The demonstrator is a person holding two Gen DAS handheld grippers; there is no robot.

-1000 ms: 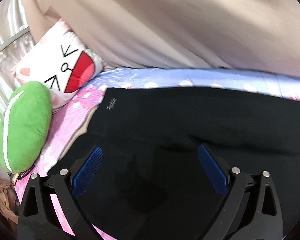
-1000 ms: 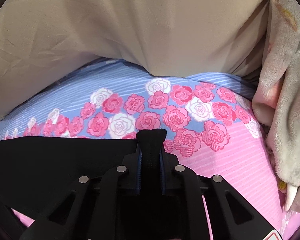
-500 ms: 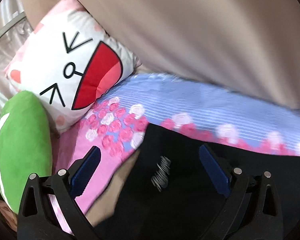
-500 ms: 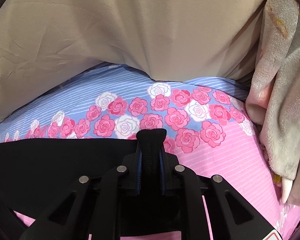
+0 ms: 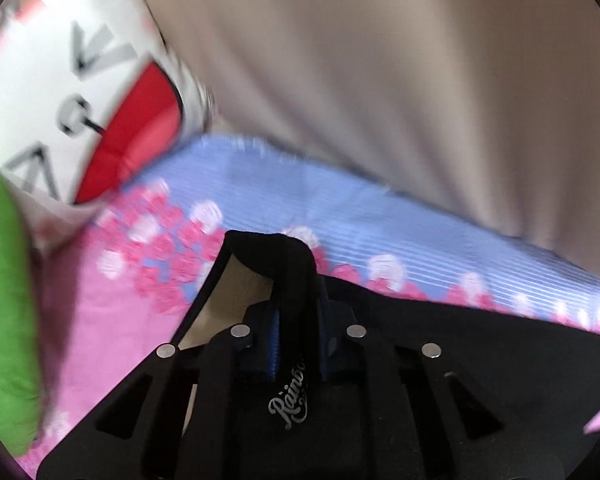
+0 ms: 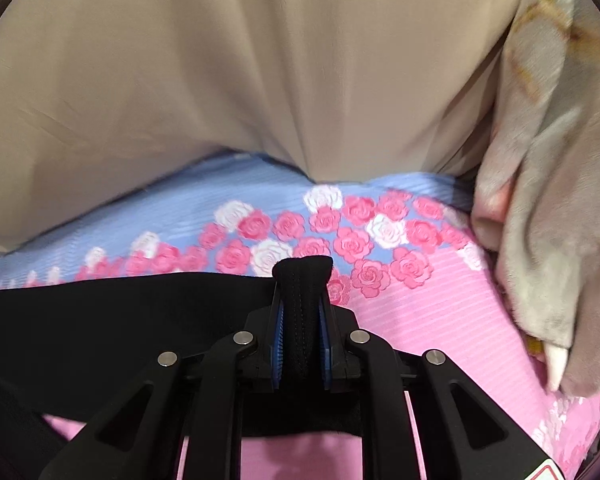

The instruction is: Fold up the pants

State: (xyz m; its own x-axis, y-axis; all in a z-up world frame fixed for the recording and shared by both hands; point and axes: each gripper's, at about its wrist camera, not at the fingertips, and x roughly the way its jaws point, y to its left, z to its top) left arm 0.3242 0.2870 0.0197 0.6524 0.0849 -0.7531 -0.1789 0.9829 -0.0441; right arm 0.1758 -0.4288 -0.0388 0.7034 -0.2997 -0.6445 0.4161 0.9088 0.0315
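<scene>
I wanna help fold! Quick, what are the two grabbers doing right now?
Left gripper: just closed, shut on the black pants at the waistband.
Right gripper: shut on the pants too.

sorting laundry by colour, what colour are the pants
Black pants, with a small white script logo; the logo shows best in the left wrist view.

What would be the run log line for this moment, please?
left gripper: just closed, shut on pants | right gripper: shut on pants | surface: floral sheet

One pants, two cushions: white, green; one blanket.
</scene>
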